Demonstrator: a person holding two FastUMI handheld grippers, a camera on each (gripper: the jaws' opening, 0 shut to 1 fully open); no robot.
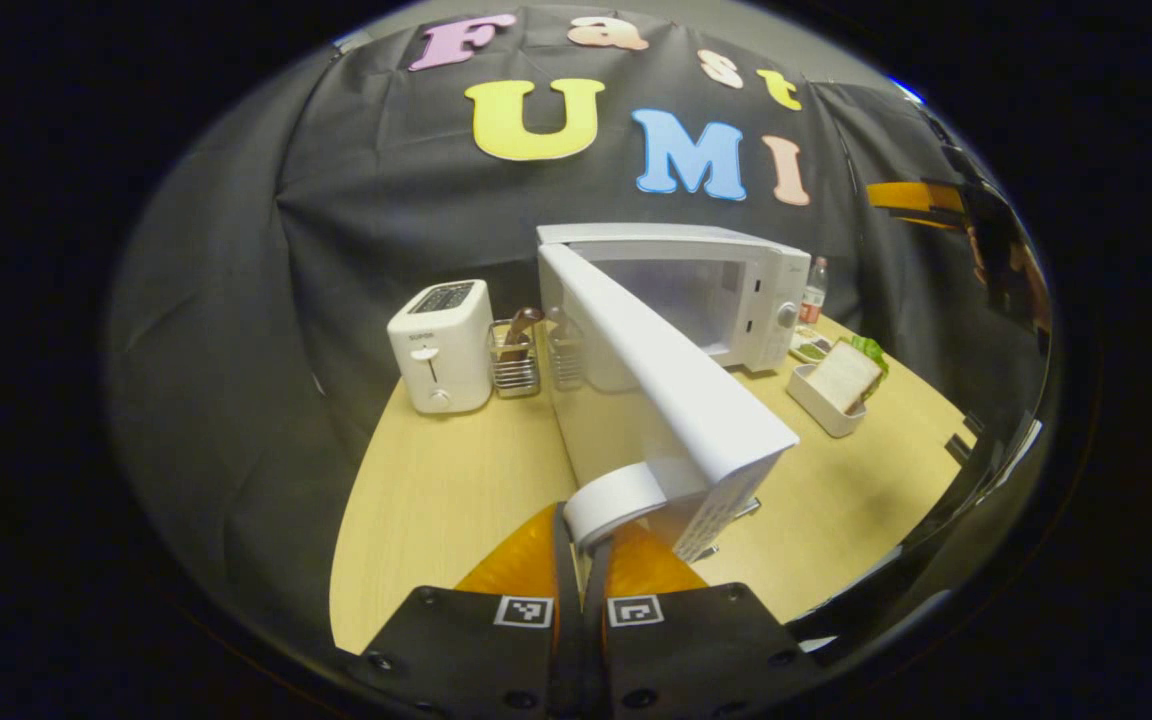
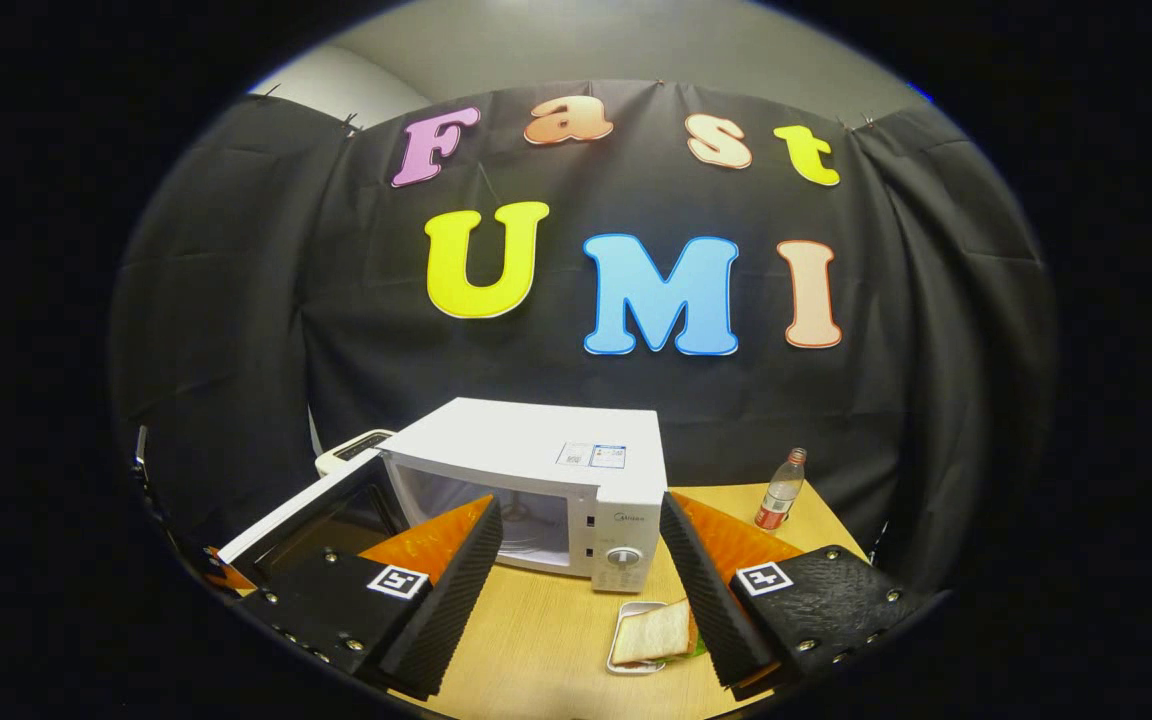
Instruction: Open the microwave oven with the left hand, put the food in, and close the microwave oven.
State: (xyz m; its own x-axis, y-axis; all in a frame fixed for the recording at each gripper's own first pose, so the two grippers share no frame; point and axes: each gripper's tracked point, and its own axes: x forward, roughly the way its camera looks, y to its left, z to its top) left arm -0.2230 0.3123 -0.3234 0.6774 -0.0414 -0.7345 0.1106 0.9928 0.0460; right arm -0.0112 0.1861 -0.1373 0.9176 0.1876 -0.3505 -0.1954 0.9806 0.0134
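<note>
No legible txt; microwave (image 2: 536, 470) sticker & brand mark too small.

A white toaster (image 1: 441, 345) stands on a pale wooden table (image 1: 436, 500), a wire rack (image 1: 515, 362) just beside it. A plastic bottle (image 2: 781, 490) stands near the table's far edge.

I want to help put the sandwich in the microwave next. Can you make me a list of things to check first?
1. Microwave door swung open: ok.
2. Left tongs shut on the door handle: ok.
3. Right tongs open, nothing between them: ok.
4. Sandwich lying in its white tray on the table, in front of the right tongs: ok.
5. Microwave cavity free of other things: cannot tell, its floor is partly hidden.
</note>
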